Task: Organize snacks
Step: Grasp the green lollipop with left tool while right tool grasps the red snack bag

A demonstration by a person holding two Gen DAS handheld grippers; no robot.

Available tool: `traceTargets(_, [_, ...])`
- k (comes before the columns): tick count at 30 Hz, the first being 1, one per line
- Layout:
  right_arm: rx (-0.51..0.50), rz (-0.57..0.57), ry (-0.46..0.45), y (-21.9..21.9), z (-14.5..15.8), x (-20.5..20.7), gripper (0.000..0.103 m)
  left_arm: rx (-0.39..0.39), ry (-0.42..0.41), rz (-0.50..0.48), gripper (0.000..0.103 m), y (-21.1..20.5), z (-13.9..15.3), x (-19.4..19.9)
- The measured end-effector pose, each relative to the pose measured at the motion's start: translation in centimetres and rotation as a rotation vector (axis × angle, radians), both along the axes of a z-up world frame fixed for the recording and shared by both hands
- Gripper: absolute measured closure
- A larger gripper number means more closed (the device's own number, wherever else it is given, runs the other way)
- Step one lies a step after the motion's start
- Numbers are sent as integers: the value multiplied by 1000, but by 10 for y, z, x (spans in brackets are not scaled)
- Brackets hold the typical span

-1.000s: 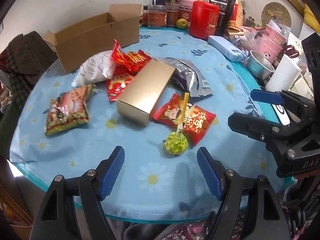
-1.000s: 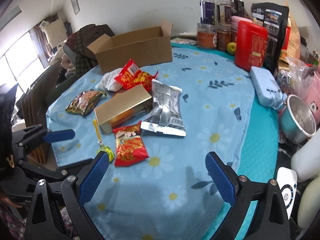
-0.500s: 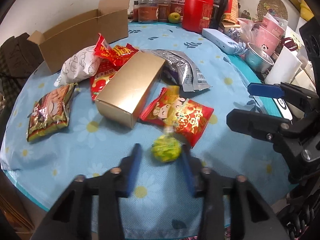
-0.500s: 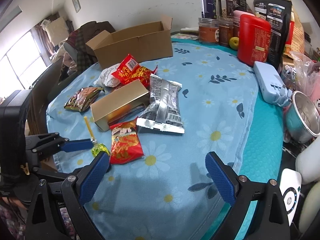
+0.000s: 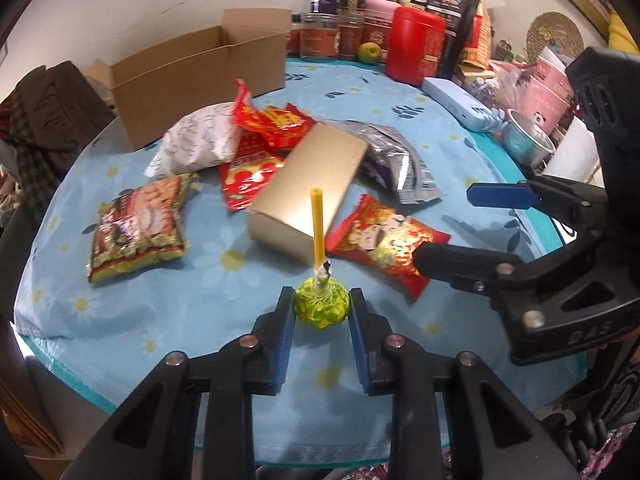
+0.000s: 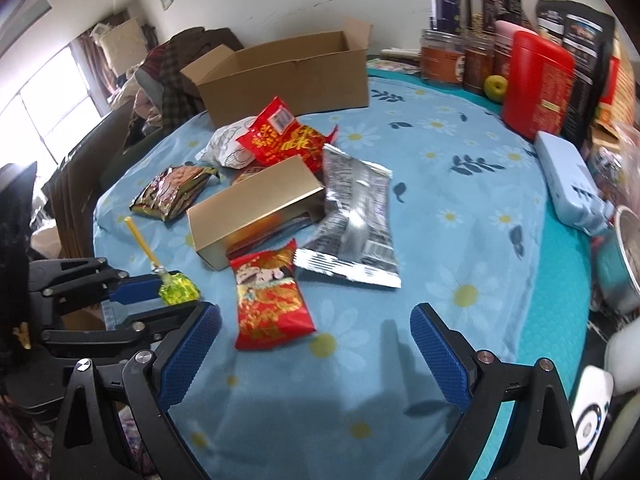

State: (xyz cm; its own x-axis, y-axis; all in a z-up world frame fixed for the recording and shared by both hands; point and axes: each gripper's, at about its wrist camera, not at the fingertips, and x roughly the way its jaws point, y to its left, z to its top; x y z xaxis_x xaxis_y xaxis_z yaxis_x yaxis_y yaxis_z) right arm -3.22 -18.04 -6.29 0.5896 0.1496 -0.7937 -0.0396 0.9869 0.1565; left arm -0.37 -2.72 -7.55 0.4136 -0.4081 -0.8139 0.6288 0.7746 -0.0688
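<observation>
My left gripper (image 5: pixel 321 310) is shut on a green-wrapped lollipop (image 5: pixel 321 306) with a yellow stick, held a little above the table's near edge; it also shows in the right wrist view (image 6: pixel 179 288). My right gripper (image 6: pixel 316 344) is open and empty, low over the table; it shows at right in the left wrist view (image 5: pixel 460 224). Snacks lie mid-table: a gold box (image 5: pixel 308 196), a red cartoon packet (image 5: pixel 386 240), a silver bag (image 5: pixel 394 164), a white bag (image 5: pixel 200 144), red packets (image 5: pixel 272 124) and a brown-green packet (image 5: pixel 140 224). An open cardboard box (image 5: pixel 200 76) stands behind.
Jars (image 5: pixel 324 36), a red canister (image 5: pixel 416 46), dark bags (image 5: pixel 440 4) and a green apple (image 5: pixel 369 53) line the back. A blue power strip (image 5: pixel 460 108), a metal bowl (image 5: pixel 528 144) and pink items sit at right. Clothes (image 5: pixel 36 120) pile at left.
My left gripper moved in around the lollipop, closed on it and lifted it, stick now upright. My right gripper stayed open and shifted slightly.
</observation>
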Motion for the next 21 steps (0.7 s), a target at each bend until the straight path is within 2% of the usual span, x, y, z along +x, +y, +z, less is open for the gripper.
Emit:
traceTargets(15, [-142, 104, 67, 48, -19, 26, 19, -14, 23, 119, 77, 39, -3, 18])
traceTargets(21, [-158, 92, 89, 53, -24, 28, 36, -14, 18, 125, 77, 43, -2, 17])
